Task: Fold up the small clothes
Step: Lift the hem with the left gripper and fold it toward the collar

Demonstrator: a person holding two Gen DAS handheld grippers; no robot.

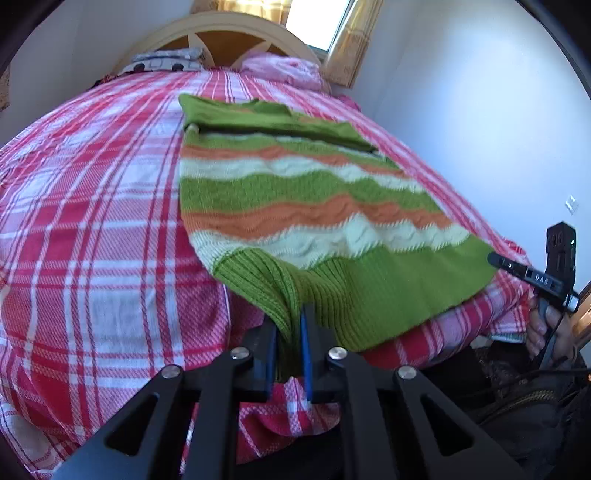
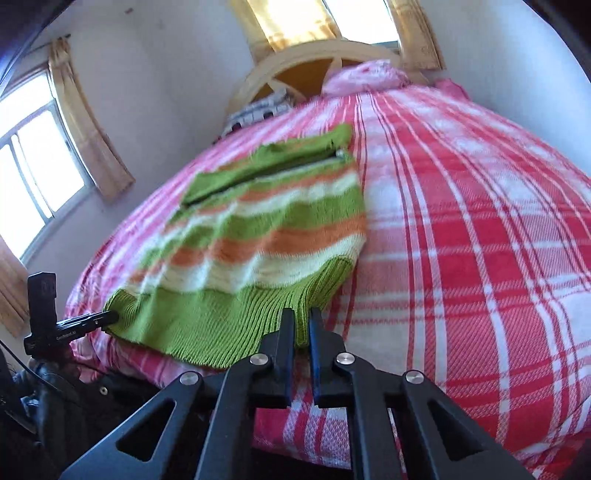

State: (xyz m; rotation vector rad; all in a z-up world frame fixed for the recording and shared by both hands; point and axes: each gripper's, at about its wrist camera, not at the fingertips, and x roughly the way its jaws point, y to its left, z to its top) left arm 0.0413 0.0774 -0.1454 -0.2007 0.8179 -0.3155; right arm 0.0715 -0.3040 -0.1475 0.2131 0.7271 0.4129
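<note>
A small knitted sweater (image 1: 295, 206) with green, orange and cream stripes lies flat on a bed with a red and white plaid cover (image 1: 92, 221). Its ribbed green hem hangs at the near edge. My left gripper (image 1: 291, 332) is shut on one corner of the hem. In the right wrist view my right gripper (image 2: 301, 328) is shut on the other corner of the sweater's (image 2: 266, 229) hem. Each gripper shows in the other's view: the right gripper (image 1: 496, 260) at the hem's far corner, the left gripper (image 2: 110, 316) likewise.
A wooden headboard (image 1: 221, 33) and pink pillow (image 1: 284, 68) stand at the bed's far end. A white wall (image 1: 480, 110) runs close along one side. Curtained windows (image 2: 40, 155) are in the other wall. Dark clutter (image 2: 55, 398) lies below the bed's near edge.
</note>
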